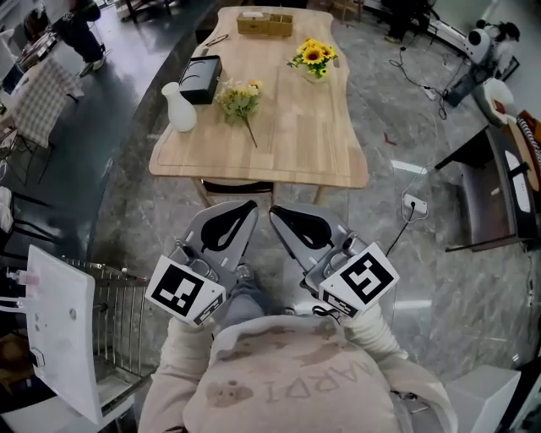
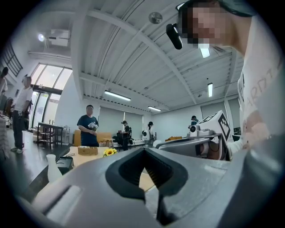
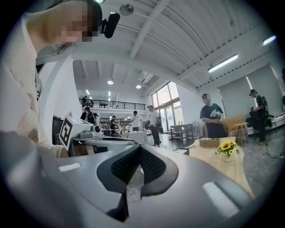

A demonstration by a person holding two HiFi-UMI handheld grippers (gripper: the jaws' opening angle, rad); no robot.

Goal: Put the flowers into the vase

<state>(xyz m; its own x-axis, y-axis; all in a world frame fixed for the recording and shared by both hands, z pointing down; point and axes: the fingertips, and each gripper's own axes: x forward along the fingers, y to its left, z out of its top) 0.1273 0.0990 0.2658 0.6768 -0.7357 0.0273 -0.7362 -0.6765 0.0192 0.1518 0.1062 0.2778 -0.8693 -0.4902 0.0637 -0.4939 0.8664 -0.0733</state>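
Note:
A white vase (image 1: 180, 108) stands at the left side of the wooden table (image 1: 313, 152). Beside it a bunch of pale yellow flowers (image 1: 239, 100) lies flat, stem toward me. A small pot of sunflowers (image 1: 314, 57) sits farther back on the right. My left gripper (image 1: 250, 206) and right gripper (image 1: 275, 212) are held side by side close to my body, short of the table's near edge. Both are shut with nothing between the jaws. The left gripper view shows the vase (image 2: 51, 167) and sunflowers (image 2: 108, 152) beyond the jaws (image 2: 143, 151); the right gripper view shows the sunflowers (image 3: 227, 146).
A black box (image 1: 201, 79) lies behind the vase and a wooden box (image 1: 265, 24) at the table's far end. A wire rack (image 1: 118, 321) and white panel (image 1: 59, 330) stand at my left. A power strip (image 1: 412, 203) and a dark desk (image 1: 499, 186) are on the right. Several people stand beyond the table.

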